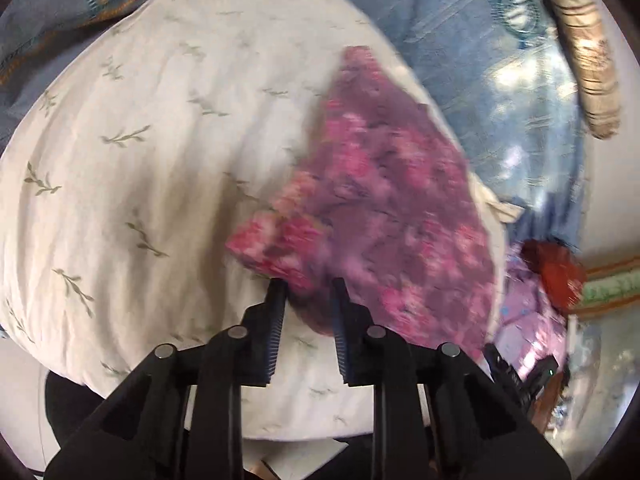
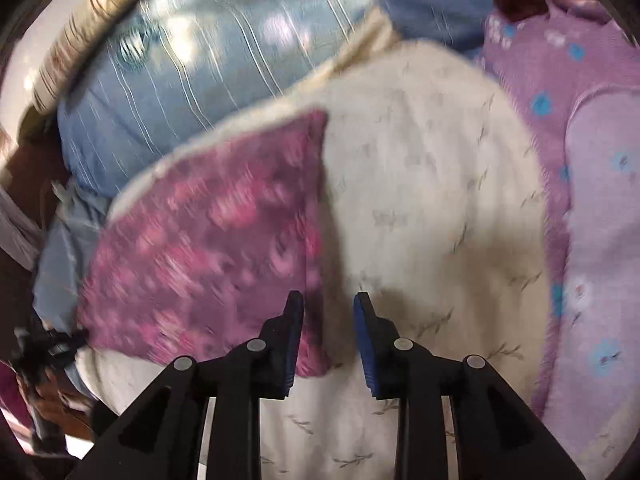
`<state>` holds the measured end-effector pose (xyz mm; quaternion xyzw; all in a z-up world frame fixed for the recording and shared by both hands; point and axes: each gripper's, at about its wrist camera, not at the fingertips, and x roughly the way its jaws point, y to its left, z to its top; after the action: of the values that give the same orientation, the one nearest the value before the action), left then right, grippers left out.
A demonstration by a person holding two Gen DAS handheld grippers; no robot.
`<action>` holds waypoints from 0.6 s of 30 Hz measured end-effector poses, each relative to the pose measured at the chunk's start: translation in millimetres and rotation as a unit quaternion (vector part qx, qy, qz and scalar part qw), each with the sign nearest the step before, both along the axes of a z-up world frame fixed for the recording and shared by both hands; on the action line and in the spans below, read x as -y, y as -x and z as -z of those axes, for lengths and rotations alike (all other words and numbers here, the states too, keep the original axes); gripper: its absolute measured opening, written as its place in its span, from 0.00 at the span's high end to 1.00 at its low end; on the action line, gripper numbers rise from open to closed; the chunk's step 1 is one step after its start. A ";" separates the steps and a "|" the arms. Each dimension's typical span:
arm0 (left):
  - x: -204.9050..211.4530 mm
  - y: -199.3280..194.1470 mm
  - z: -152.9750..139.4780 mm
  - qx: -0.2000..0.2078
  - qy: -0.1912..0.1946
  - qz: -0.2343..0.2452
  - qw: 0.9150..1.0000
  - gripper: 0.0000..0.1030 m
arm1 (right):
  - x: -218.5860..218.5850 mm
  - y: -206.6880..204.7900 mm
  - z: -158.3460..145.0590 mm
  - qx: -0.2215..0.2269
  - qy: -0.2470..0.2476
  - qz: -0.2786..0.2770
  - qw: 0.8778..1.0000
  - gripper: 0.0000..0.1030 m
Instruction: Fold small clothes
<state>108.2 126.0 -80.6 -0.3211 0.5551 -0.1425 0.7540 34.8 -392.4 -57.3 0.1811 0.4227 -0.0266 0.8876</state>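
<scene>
- Garment (image 1: 384, 200): thin pink and purple floral cloth, matt, soft, blurred.
- Pillow (image 1: 152, 152): cream cloth with a faint green sprig print, matt, finely creased.
- Left gripper (image 1: 308, 286): black matt plastic arms, round grey metal-looking pins, blue ribbed pads (image 1: 276, 332).
- Right gripper (image 2: 328, 300): same black matt plastic, blue pads smooth on the outer face.
- Bedcover (image 1: 480, 60): blue cloth with pale woven stripes, slight sheen where lit.
- Lilac cloth (image 2: 600, 200): matt, soft, with blue flower print.
- Red thing (image 1: 556, 276): glossy, material unclear.
</scene>
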 end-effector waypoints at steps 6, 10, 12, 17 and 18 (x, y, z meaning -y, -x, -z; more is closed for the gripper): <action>21.8 -13.6 -1.5 0.023 -0.012 0.012 1.000 0.63 | -55.4 -22.5 -29.1 0.062 -0.037 -0.095 0.993 0.72; 17.8 -21.3 16.4 0.000 -0.020 -0.001 1.000 0.67 | -108.5 -51.8 11.2 0.019 -0.060 -0.152 0.986 0.72; 8.8 -17.3 16.9 -0.002 -0.016 0.000 1.000 0.71 | -120.4 -65.3 50.7 -0.051 -0.051 -0.150 0.986 0.73; -36.1 1.8 -0.9 0.029 -0.002 -0.038 0.999 0.70 | -106.5 -55.9 37.4 -0.024 -0.085 -0.139 0.986 0.70; -42.6 1.9 -2.0 0.031 0.004 -0.044 0.999 0.70 | -108.2 -53.0 29.9 -0.007 -0.088 -0.146 0.985 0.70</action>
<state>106.3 168.6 -78.5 -0.3434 0.5164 -0.1212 0.7750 87.8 -284.2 -87.2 0.1942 0.4513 0.1396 0.8597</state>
